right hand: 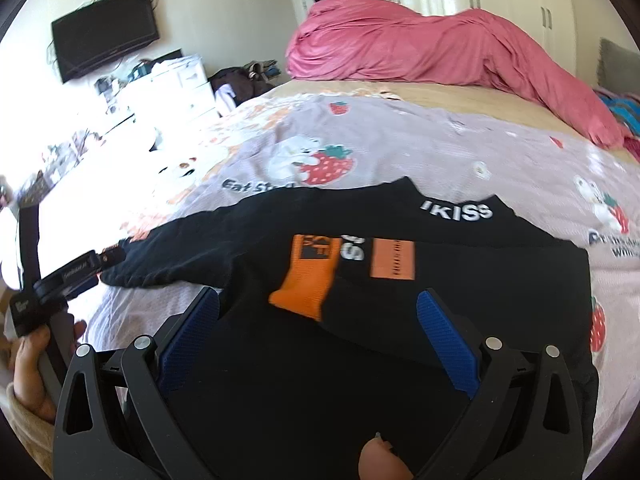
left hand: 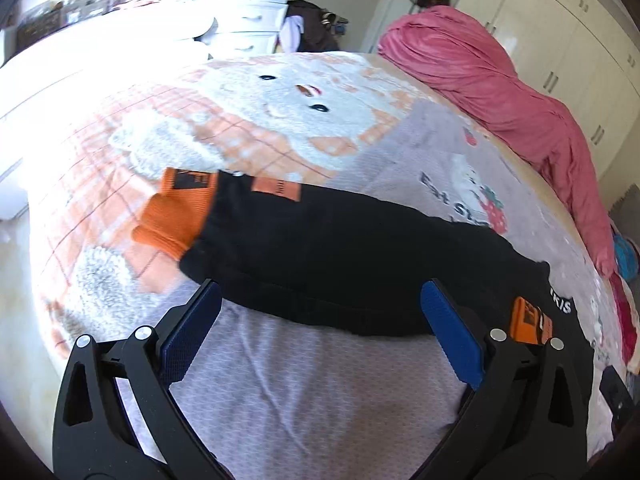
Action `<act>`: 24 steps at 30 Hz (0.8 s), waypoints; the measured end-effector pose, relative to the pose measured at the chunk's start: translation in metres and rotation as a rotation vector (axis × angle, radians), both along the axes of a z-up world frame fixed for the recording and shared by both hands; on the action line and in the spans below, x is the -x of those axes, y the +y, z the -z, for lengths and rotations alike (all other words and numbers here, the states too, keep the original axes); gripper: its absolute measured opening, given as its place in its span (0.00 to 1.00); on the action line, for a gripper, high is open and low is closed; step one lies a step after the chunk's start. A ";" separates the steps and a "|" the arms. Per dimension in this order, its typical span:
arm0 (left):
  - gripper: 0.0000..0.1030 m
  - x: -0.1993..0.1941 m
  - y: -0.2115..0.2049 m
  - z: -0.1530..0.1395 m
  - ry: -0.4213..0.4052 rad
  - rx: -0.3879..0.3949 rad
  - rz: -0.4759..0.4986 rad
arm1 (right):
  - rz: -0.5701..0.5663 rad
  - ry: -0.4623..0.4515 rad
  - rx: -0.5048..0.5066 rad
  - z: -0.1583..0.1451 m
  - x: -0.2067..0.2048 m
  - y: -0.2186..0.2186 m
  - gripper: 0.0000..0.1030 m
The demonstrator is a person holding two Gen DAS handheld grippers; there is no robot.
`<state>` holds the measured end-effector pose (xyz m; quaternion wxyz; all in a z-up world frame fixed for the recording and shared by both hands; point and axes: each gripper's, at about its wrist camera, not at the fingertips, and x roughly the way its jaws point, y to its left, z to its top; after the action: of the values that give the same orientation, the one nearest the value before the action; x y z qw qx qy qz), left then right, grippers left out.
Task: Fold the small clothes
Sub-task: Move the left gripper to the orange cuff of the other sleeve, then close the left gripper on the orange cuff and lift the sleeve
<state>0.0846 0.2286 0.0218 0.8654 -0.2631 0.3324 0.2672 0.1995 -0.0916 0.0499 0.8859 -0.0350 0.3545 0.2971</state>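
Nearest, the right gripper [right hand: 318, 336] is hanging jaws wide apart, gripping nothing, directly over the black top [right hand: 360, 320] lying on the bedspread [right hand: 400, 140]. Its folded-in sleeve with the orange cuff [right hand: 308, 276] is sitting at 12 o'clock, just ahead. The left gripper [left hand: 320, 332] is also gaping empty, the other sleeve running 9 to 3 across its front, orange cuff [left hand: 176, 212] at 10 o'clock. Farther off, a pink blanket [right hand: 420, 48] is lying heaped.
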 end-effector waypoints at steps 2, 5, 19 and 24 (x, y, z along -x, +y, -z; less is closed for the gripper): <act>0.91 0.003 0.005 0.001 -0.001 0.008 -0.017 | -0.023 -0.007 0.008 -0.001 0.003 0.011 0.96; 0.91 0.010 0.017 0.004 0.000 0.020 -0.052 | -0.051 -0.005 0.010 -0.002 0.005 0.027 0.96; 0.91 0.020 0.060 0.029 -0.007 0.054 -0.174 | -0.185 -0.009 0.062 0.005 0.023 0.094 0.96; 0.91 0.015 0.071 0.038 -0.033 0.073 -0.186 | -0.203 0.023 0.066 0.010 0.022 0.098 0.96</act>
<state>0.0693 0.3000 -0.0162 0.8319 -0.3286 0.3018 0.3299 0.1776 0.0063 0.0402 0.8456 -0.0967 0.3688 0.3737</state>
